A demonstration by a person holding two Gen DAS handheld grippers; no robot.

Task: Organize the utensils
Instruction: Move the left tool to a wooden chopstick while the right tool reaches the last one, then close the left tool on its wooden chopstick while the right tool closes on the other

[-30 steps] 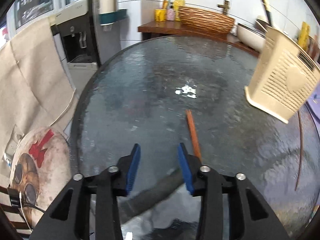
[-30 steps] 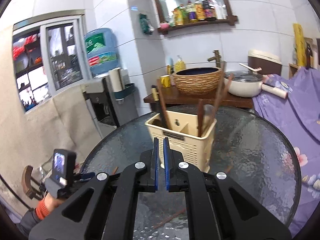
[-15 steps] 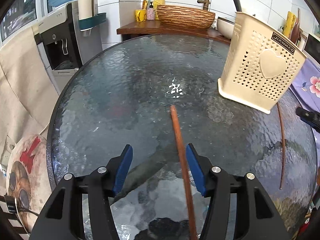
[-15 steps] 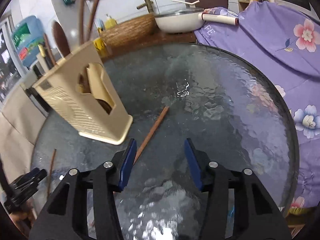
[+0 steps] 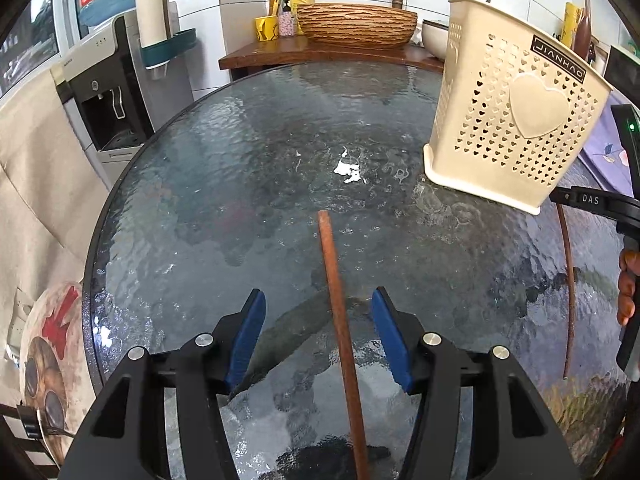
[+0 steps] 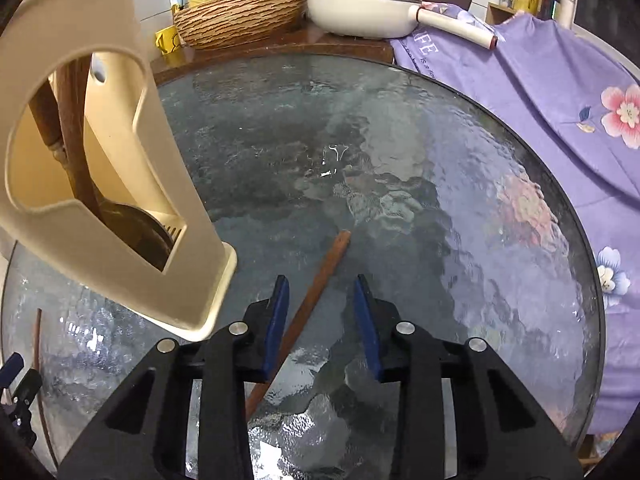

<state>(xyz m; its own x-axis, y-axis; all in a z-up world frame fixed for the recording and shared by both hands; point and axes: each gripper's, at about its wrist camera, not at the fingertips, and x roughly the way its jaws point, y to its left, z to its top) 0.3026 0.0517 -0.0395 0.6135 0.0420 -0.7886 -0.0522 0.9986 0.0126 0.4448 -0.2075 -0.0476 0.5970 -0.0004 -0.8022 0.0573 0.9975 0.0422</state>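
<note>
Each chopstick [image 5: 338,312] [image 6: 308,308] lay on the glass table [image 5: 240,184] near the holder [image 5: 516,120], straddled untouched by the parted left gripper [image 5: 318,336] and closing right gripper [image 6: 322,324] (an off-centre pinch could have rolled it away).

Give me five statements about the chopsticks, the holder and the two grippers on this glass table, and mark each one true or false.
1. A brown chopstick lies on the glass table between the open fingers of the left gripper. True.
2. The right gripper is clamped on a spoon. False: its jaws are closing, a second chopstick lies between them, and the pads do not press on it.
3. The cream utensil holder has a heart on its perforated side. True.
4. The utensil holder is empty. False: the right wrist view shows wooden handles standing inside it.
5. The white pan sits on the glass table. False: it sits on the wooden counter behind.
</note>
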